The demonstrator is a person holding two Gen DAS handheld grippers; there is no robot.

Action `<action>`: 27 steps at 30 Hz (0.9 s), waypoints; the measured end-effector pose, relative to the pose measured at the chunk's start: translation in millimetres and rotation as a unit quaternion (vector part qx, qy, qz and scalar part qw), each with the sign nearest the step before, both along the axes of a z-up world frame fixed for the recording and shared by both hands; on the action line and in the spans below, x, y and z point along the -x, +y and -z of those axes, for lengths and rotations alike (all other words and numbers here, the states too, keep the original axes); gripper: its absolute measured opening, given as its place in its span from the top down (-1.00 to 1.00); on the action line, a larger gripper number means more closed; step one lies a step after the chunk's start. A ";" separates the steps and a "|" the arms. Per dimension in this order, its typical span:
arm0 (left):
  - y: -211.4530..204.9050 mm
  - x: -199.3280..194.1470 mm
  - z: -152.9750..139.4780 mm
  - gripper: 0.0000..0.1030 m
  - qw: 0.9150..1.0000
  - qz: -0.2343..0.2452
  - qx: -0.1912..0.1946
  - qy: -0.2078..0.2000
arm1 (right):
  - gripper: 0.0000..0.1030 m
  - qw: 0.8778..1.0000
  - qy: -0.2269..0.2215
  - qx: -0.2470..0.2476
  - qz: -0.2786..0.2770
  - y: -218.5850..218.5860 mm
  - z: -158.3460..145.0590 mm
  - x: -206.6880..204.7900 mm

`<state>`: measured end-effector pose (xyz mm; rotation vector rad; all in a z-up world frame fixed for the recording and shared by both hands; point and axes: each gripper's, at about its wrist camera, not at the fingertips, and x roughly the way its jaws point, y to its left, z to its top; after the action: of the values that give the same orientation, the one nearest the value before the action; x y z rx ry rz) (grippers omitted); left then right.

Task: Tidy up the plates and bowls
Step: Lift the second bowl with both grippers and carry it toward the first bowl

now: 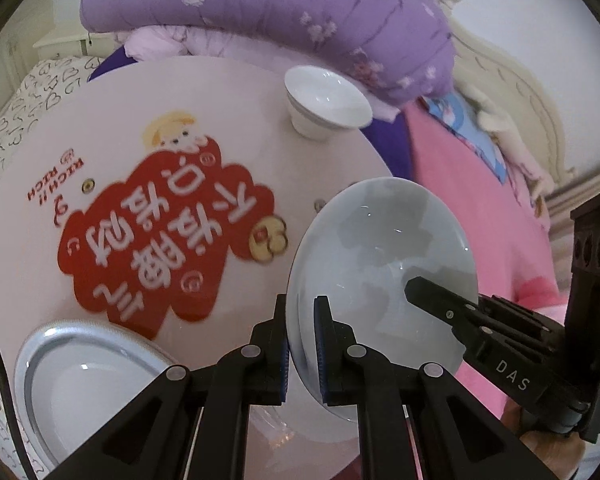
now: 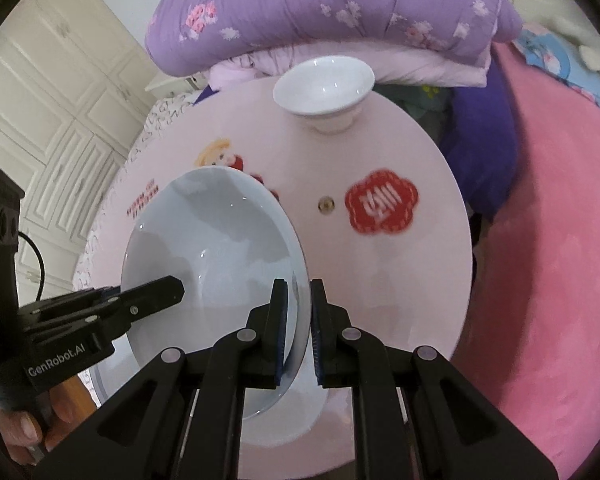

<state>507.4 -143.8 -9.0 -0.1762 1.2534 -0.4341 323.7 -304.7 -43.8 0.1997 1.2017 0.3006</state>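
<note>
Pale blue-grey and glossy, a wide shallow ceramic bowl (image 1: 384, 280) hangs tilted above the round pink counter (image 1: 220, 96), gripped on opposite sides of its rim. The left hand-held gripper (image 1: 301, 344) is clamped narrow on the rim at the bottom centre of the left wrist view, one pad inside the bowl and one outside. The right hand-held gripper (image 2: 298, 332) pinches the far side of the same rim in the same way, at the bottom centre of its own view. Each gripper also shows as a black tool reaching in from the side of the other's picture.

Below the lifted bowl, in the lower left of the left wrist view, a silver-rimmed plate (image 1: 92, 376) lies flat on the counter, and it seems the likely place for stacking. At the far edge of the counter, toward the upper middle of both views, a small white footed porcelain bowl (image 2: 324, 84) stands upright and alone, well apart from the other dishes. Purple flowered bedding (image 2: 340, 8) is piled behind it.

Judged from this, the work is in its middle: one bowl is in the air and not yet set down, and the small white bowl remains to be gathered with the rest.
</note>
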 end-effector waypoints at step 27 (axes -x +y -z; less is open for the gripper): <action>-12.0 46.7 24.5 0.84 0.998 0.021 -0.053 -0.011 | 0.78 0.999 0.039 -0.001 -0.014 0.1 27.4 34.2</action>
<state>460.7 -155.8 -33.5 -0.0553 1.2567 -0.4035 289.4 -304.7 -71.1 0.1977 1.2819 0.3208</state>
